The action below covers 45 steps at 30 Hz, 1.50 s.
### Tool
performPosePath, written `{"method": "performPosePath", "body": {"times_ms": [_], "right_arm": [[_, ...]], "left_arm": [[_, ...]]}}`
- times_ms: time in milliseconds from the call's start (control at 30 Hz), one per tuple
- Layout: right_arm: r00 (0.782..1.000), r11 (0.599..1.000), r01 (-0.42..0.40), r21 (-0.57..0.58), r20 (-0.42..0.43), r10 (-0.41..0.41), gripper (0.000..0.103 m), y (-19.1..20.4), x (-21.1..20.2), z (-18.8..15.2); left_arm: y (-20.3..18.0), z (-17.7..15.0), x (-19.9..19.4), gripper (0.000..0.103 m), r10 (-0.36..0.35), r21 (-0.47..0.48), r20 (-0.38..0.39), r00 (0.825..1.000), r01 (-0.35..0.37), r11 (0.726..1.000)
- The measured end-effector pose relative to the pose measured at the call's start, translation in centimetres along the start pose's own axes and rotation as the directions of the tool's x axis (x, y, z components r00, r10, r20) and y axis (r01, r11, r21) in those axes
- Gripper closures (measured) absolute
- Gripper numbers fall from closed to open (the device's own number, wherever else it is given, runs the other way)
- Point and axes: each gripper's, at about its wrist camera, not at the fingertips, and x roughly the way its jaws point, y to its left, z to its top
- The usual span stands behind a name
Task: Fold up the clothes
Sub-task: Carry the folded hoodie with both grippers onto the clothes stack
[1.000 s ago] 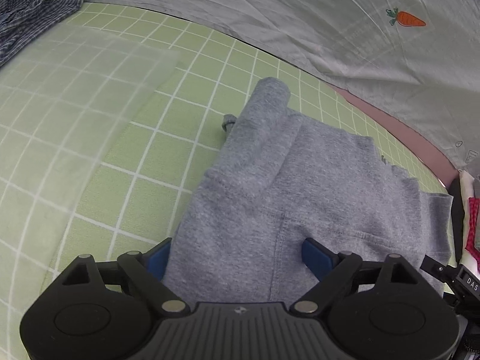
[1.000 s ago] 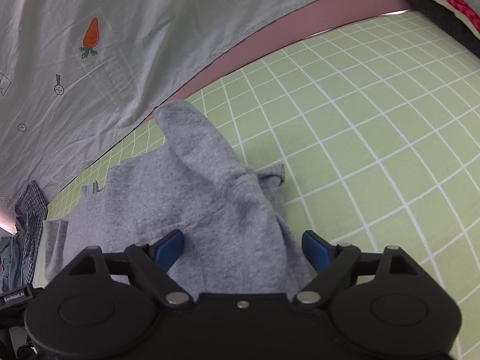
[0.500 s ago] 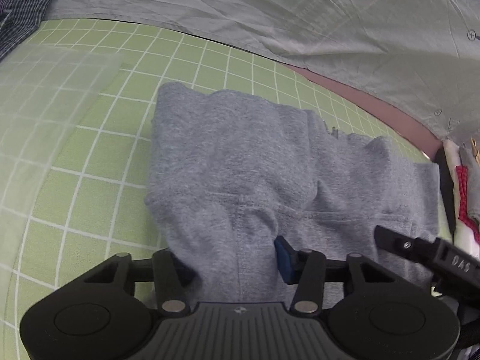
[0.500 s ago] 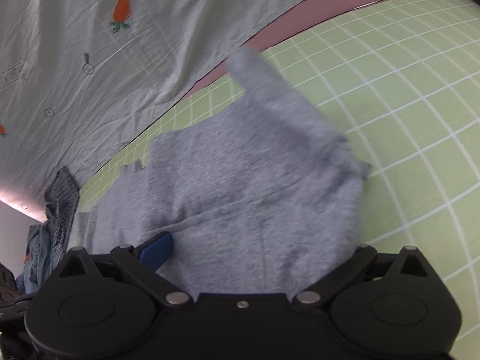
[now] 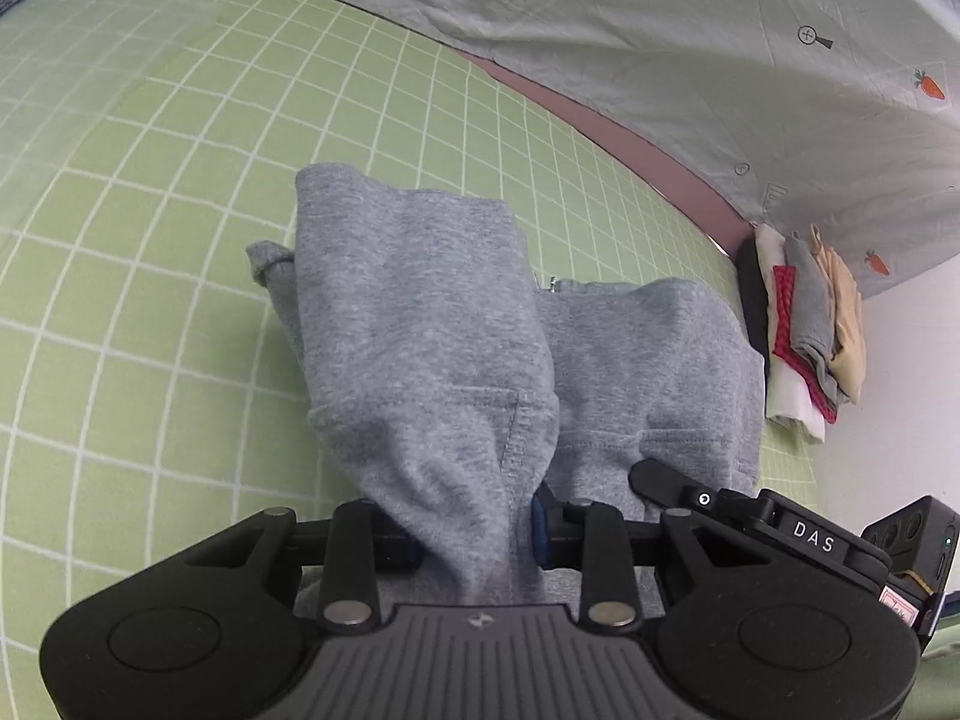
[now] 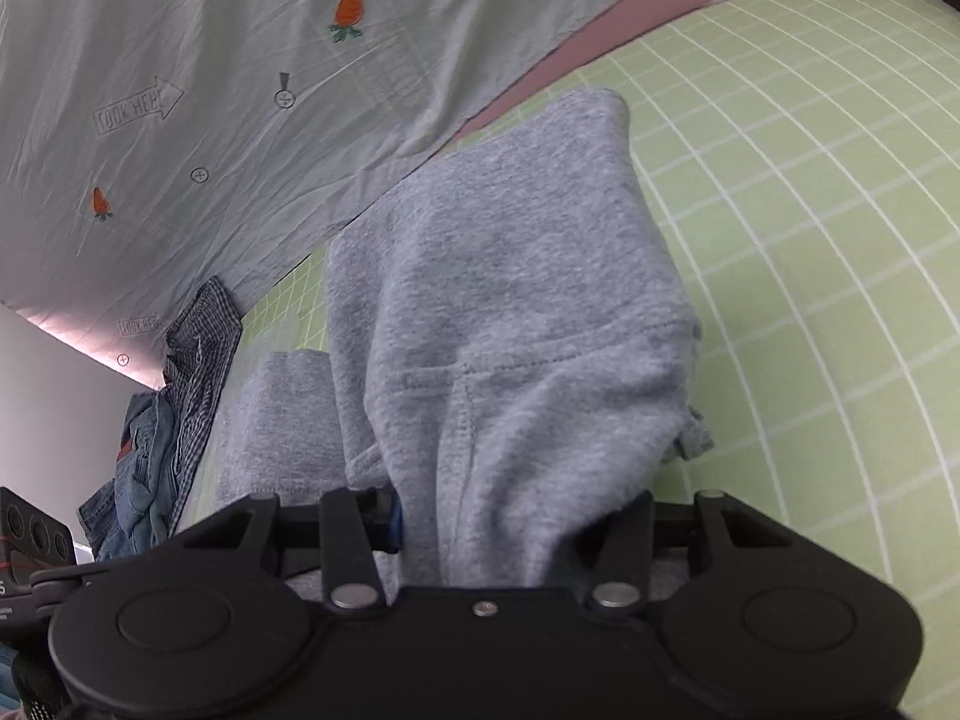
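A grey sweat garment [image 5: 420, 324] lies on the green grid mat [image 5: 150, 228]. My left gripper [image 5: 477, 531] is shut on its near edge and holds that part lifted, so a fold of cloth hangs from the jaws. My right gripper [image 6: 510, 516] is shut on the other near part of the same garment [image 6: 510, 276], also lifted off the mat. The right gripper's body [image 5: 798, 531] shows at the lower right of the left wrist view. The fingertips of both grippers are mostly hidden by the cloth.
A stack of folded clothes [image 5: 804, 324] sits at the mat's far right corner. A pile of plaid and denim clothes [image 6: 174, 408] lies at the left. A pale carrot-print sheet [image 6: 240, 90] hangs behind the mat.
Both grippers went from open around the garment's edge to shut on it. They have lifted the cloth and drawn nearer each other, so the garment bunches up.
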Motion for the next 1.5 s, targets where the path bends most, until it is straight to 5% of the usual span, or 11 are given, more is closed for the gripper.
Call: {"method": "performPosePath", "body": {"times_ms": [300, 500, 800, 1033, 1133, 1200, 1267, 1300, 1367, 1500], "right_arm": [[0.98, 0.975, 0.096, 0.199, 0.151, -0.127, 0.056, -6.6, -10.8, -4.5], [0.959, 0.974, 0.051, 0.219, 0.263, -0.109, 0.057, -14.0, -17.3, -0.9], [0.923, 0.998, 0.009, 0.063, 0.383, -0.032, 0.059, -25.1, -27.1, 13.9], [0.862, 1.0, -0.019, -0.004, 0.507, 0.018, 0.06, -31.3, -32.1, 28.1], [0.827, 0.995, 0.049, -0.088, 0.563, 0.009, 0.058, -31.6, -32.3, 34.7], [0.81, 0.979, 0.158, -0.125, 0.584, -0.056, 0.047, -31.7, -31.1, 38.8], [0.761, 0.924, 0.357, -0.137, 0.617, -0.203, 0.024, -31.8, -28.2, 41.7], [0.726, 0.885, 0.446, -0.132, 0.631, -0.273, 0.022, -31.9, -26.6, 42.5], [0.642, 0.798, 0.591, -0.119, 0.669, -0.376, 0.021, -32.1, -24.0, 43.4], [0.444, 0.674, 0.737, -0.052, 0.788, -0.426, 0.017, -31.0, -22.3, 41.7]], "left_arm": [[-8.1, -2.6, 3.7, 0.07, -0.125, 0.117, -0.1, 0.987, 0.136, 0.984], [-18.4, -3.9, 9.1, 0.07, -0.183, 0.142, -0.026, 0.983, 0.185, 0.972], [-36.3, -1.2, 18.2, 0.07, -0.299, 0.184, 0.065, 0.952, 0.283, 0.941], [-48.1, 7.8, 24.4, 0.07, -0.397, 0.273, 0.164, 0.903, 0.346, 0.898], [-51.3, 12.6, 28.3, 0.056, -0.329, 0.299, 0.235, 0.915, 0.254, 0.92], [-52.1, 15.1, 32.1, 0.056, -0.229, 0.294, 0.249, 0.941, 0.152, 0.944], [-52.3, 16.9, 35.9, 0.056, -0.131, 0.282, 0.239, 0.962, 0.06, 0.957], [-52.0, 17.5, 37.4, 0.056, -0.098, 0.269, 0.227, 0.969, 0.034, 0.962], [-51.1, 18.2, 39.2, 0.051, -0.087, 0.223, 0.199, 0.976, 0.042, 0.974], [-49.1, 17.8, 38.4, 0.041, -0.098, 0.201, 0.208, 0.973, 0.056, 0.978]]}}
